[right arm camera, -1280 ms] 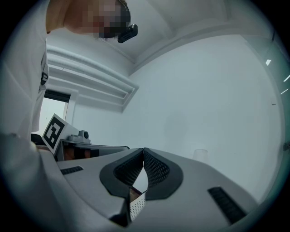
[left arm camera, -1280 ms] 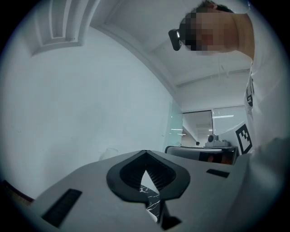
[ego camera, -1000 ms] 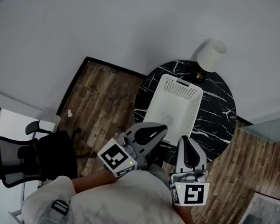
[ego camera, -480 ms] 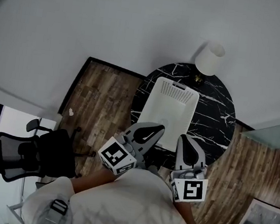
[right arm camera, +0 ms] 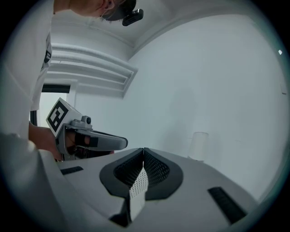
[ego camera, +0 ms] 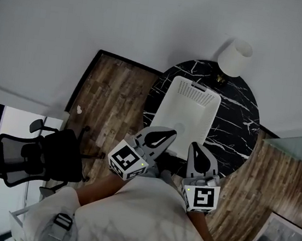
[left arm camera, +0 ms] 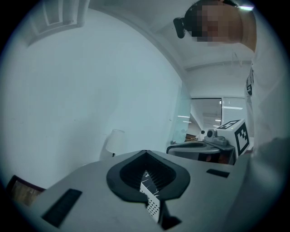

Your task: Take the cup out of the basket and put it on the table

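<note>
Approach step | left gripper (ego camera: 170, 133), right gripper (ego camera: 194, 146): jaws closed, empty, at basket's (ego camera: 196, 85) 6 o'clock | next likely: open one, reach in for cup

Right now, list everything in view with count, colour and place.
round black marble table: 1, black with white veins, centre
white perforated plastic basket: 1, white, on the table
pale cup: 1, whitish, faint, inside the basket's near end
white-shaded lamp: 1, white, table's far edge
black office chair: 1, black, far left
left gripper: 1, grey, fingers shut, empty, at basket's near end
right gripper: 1, grey, fingers shut, empty, beside it
</note>
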The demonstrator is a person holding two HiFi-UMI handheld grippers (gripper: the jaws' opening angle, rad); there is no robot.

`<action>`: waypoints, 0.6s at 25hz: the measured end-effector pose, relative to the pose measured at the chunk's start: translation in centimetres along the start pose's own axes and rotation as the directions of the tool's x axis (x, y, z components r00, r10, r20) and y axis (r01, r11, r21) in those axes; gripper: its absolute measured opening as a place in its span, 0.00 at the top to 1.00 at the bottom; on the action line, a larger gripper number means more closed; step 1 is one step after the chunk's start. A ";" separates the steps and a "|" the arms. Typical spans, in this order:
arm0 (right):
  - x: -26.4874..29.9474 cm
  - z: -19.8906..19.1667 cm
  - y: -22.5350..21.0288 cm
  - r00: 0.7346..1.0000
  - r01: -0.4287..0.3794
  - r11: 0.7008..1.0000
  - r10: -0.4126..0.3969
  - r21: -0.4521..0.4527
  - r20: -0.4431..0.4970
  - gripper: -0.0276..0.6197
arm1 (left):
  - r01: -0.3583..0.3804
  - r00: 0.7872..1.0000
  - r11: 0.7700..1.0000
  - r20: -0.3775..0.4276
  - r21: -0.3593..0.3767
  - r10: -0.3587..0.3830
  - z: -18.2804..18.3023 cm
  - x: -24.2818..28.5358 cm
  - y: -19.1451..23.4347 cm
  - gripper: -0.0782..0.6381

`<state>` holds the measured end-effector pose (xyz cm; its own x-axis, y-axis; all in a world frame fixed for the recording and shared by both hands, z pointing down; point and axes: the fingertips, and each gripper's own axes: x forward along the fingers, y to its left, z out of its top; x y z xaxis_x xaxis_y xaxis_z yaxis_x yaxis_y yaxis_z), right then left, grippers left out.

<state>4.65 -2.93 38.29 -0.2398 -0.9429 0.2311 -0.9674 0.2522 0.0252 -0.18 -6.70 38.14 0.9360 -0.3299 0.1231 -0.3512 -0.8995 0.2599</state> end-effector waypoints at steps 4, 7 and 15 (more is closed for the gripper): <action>0.9 -1.4 0.0 0.999 -0.014 1.000 0.014 -0.002 -0.039 0.95 | -0.007 0.999 1.000 -0.040 -0.023 0.006 -1.8 0.1 0.8 0.88; 1.4 -2.2 0.5 0.999 -0.013 0.999 0.015 0.037 -0.049 0.94 | -0.013 0.997 0.999 -0.074 -0.043 0.010 -3.3 -0.1 1.3 0.88; 2.7 -4.9 0.8 0.988 -0.044 0.999 0.047 0.018 -0.150 0.94 | -0.045 0.990 0.999 -0.133 -0.030 0.041 -5.8 0.0 2.9 0.88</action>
<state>3.63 -4.23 43.75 -0.2695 -0.8868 0.3753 -0.9571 0.2897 -0.0029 -1.38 -7.60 44.46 0.9090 -0.3256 0.2600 -0.3940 -0.8747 0.2823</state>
